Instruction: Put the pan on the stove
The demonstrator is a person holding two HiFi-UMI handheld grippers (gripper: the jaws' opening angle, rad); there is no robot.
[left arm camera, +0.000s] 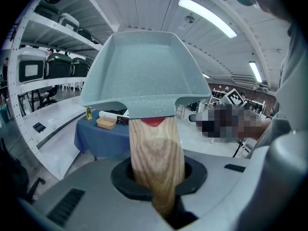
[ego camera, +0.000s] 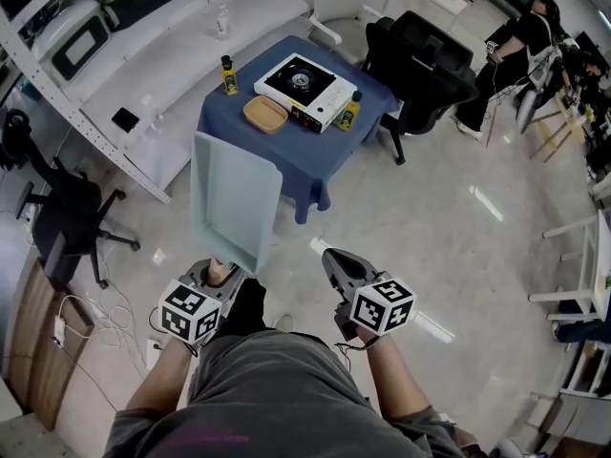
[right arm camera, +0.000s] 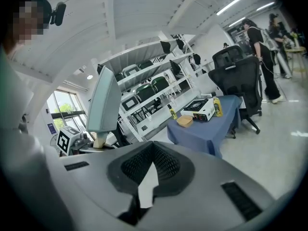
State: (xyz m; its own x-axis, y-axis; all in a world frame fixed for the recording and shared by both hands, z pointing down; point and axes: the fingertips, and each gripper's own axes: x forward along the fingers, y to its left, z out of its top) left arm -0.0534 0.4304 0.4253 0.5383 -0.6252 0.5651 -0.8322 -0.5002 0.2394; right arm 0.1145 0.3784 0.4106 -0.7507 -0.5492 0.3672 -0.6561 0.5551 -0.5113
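Observation:
A pale teal square pan (ego camera: 234,198) with a wooden handle (left arm camera: 156,158) is held up in the air, well short of the table. My left gripper (ego camera: 218,273) is shut on that handle, and the pan (left arm camera: 144,73) fills the upper middle of the left gripper view. The white and black portable stove (ego camera: 305,89) sits on a blue-clothed table (ego camera: 286,160) ahead. My right gripper (ego camera: 336,260) hangs beside the left one, shut with nothing in it. In the right gripper view the pan (right arm camera: 103,102) shows at left and the stove (right arm camera: 198,109) far off.
On the table, a tan bowl (ego camera: 265,114) and two yellow bottles (ego camera: 229,76) (ego camera: 350,113) flank the stove. Black office chairs (ego camera: 420,65) stand behind the table, another chair (ego camera: 67,218) at left. White shelving (ego camera: 95,84) runs along the left. A person (ego camera: 520,46) sits far right.

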